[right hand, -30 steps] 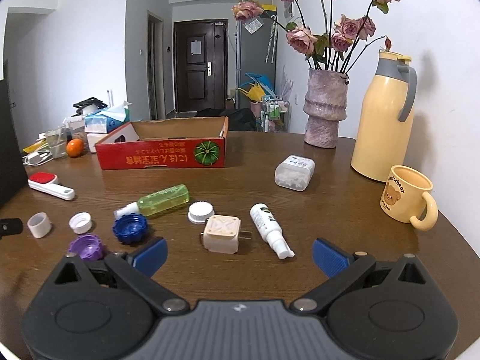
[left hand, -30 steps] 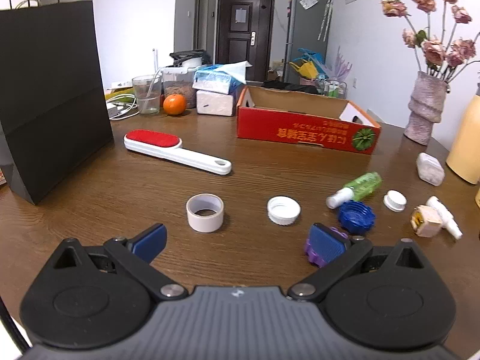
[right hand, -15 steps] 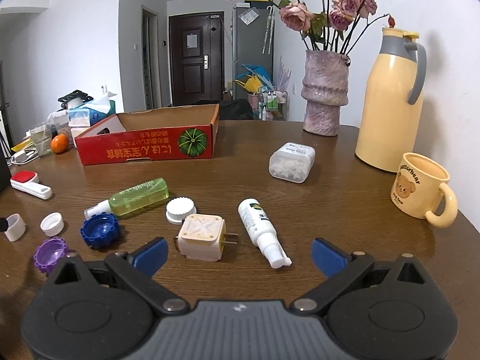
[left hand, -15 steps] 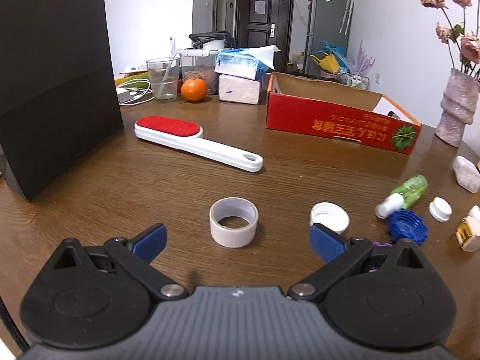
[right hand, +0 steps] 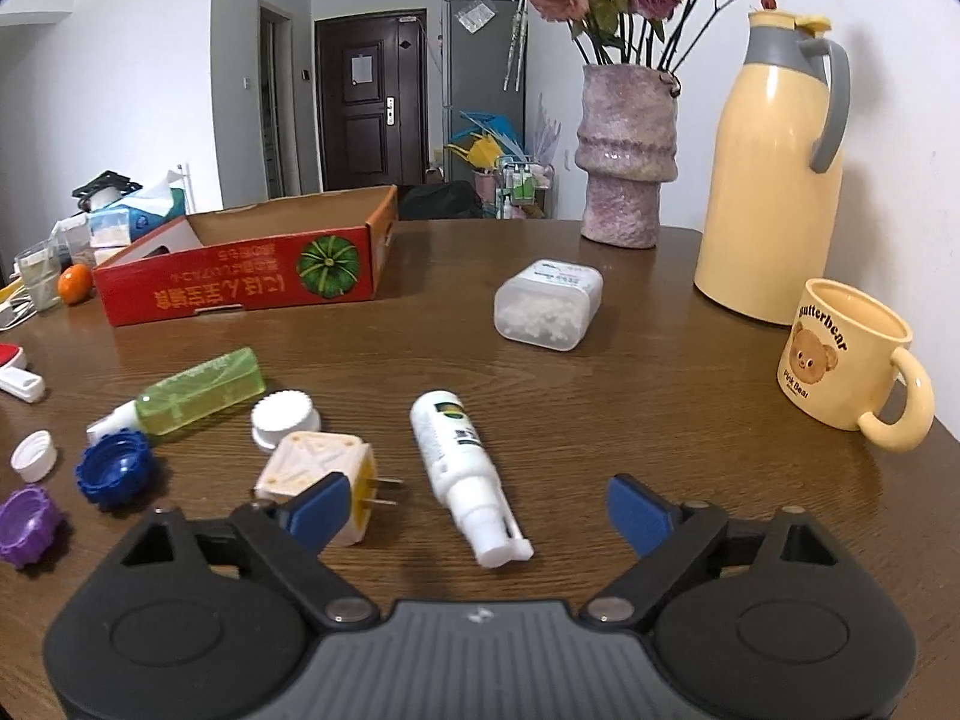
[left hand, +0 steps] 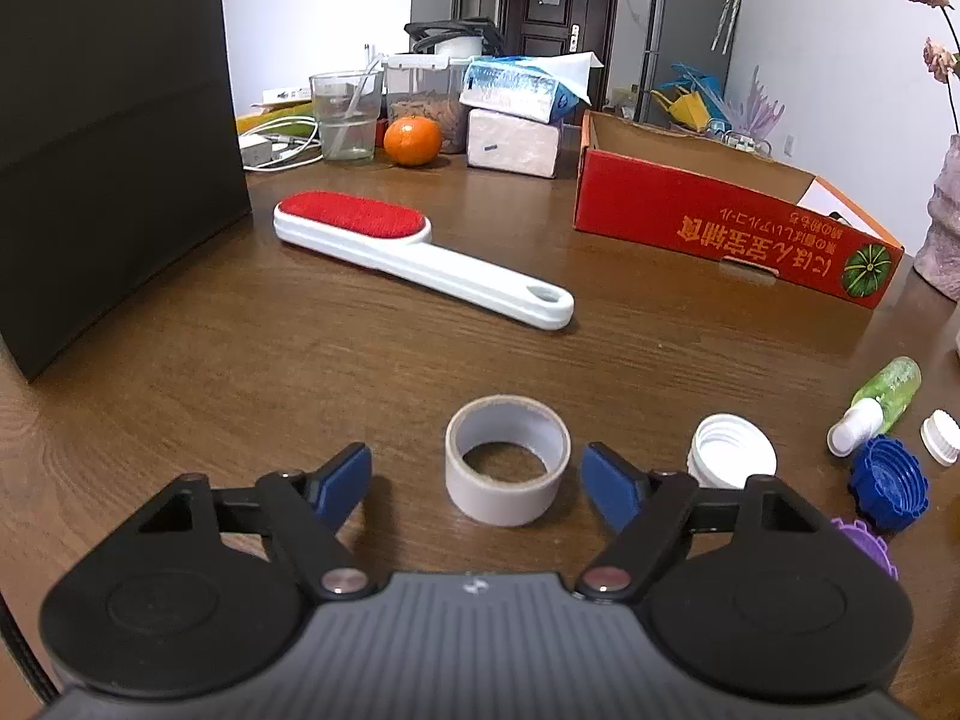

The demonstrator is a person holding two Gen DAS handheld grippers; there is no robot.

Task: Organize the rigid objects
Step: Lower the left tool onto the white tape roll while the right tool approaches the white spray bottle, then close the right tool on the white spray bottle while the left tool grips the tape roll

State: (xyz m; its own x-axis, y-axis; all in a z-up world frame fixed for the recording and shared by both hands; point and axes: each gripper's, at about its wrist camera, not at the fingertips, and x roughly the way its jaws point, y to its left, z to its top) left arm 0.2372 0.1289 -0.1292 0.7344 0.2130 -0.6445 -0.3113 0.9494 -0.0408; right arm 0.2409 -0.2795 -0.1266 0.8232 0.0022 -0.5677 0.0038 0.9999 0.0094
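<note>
Left gripper (left hand: 477, 474): jaws apart and just been closing; neither blue pad touches anything.
Tape roll (left hand: 507, 459): lies flat on the counter (left hand: 252, 372), hole up, between the left jaws. Clear gap on the left side, narrow gap on the right.
White cap (left hand: 731, 451): open side up, just beyond the left gripper's right pad, outside the jaws.
Lint brush (left hand: 414, 255): red pad, white handle, lying farther in from the tape roll, toward the counter's far left.
Right gripper (right hand: 477, 513): jaws wide apart and just been closing; nothing gripped.
Spray bottle (right hand: 465, 468): white, on its side, nozzle toward the camera, between the right jaws and touching neither pad.
Plug adapter (right hand: 321, 474): cream, prongs pointing right; the left pad overlaps it in the view, contact cannot be told.
Green bottle (right hand: 192, 393): on its side, left of the adapter.
Blue cap (right hand: 114, 474), purple cap (right hand: 27, 525): near the counter's left near edge.
Red box (right hand: 252, 276): open-topped, toward the counter's far side.
</note>
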